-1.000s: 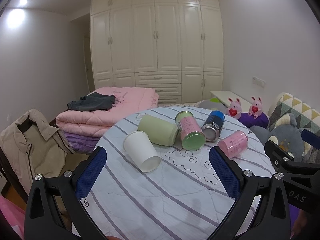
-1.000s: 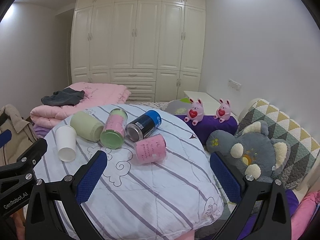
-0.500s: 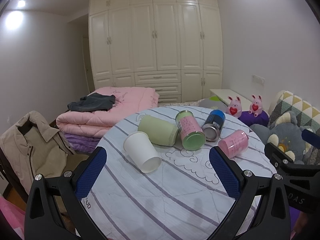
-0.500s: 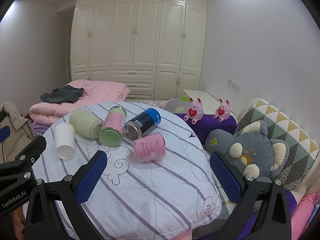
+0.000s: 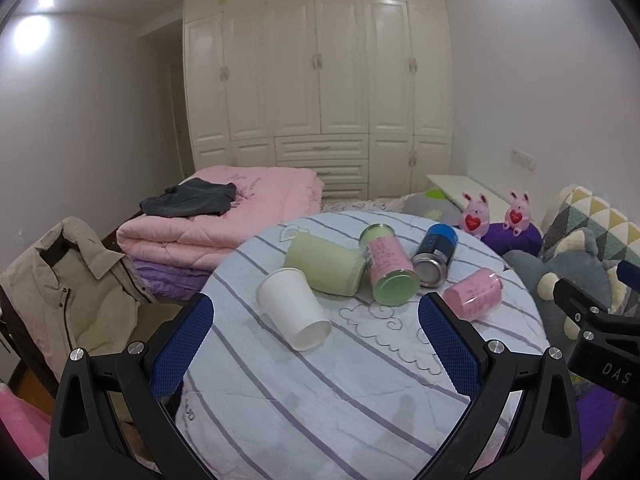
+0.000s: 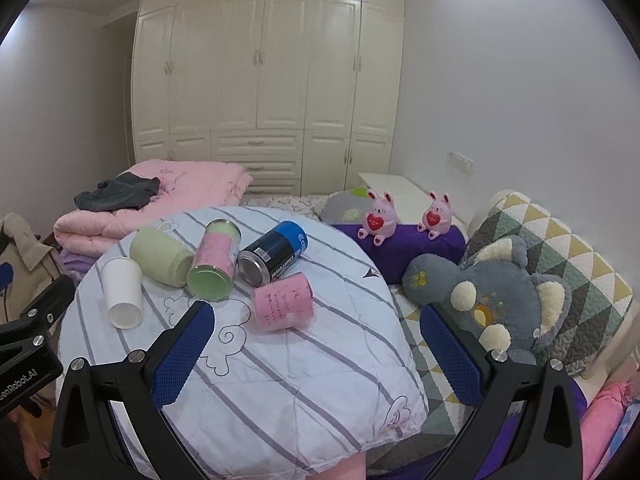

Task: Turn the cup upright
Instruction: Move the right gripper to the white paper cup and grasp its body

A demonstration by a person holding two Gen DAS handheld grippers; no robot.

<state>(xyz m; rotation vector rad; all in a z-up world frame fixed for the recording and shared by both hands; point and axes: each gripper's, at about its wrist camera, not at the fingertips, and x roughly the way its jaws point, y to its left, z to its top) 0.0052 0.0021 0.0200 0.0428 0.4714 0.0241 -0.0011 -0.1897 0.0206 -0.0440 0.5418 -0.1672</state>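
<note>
Several cups and cans lie on their sides on a round table with a striped white cloth (image 5: 320, 392). From left: a white paper cup (image 5: 294, 314), a pale green cup (image 5: 324, 264), a pink can with a green lid (image 5: 390, 266), a black and blue can (image 5: 436, 254), a small pink cup (image 5: 474, 294). The right wrist view shows the same white cup (image 6: 122, 290), green cup (image 6: 160, 256) and pink cup (image 6: 282, 302). My left gripper (image 5: 316, 344) is open, short of the white cup. My right gripper (image 6: 316, 344) is open, short of the pink cup.
A folded pink quilt (image 5: 224, 216) with dark clothing lies behind the table. A beige jacket (image 5: 68, 280) hangs at the left. A grey plush toy (image 6: 492, 292), a patterned cushion (image 6: 560, 248) and two pink bunny toys (image 6: 378, 218) sit at the right.
Both grippers have drifted slightly; the views have shifted a little. The cups and cans have not moved. Both grippers stay open.
</note>
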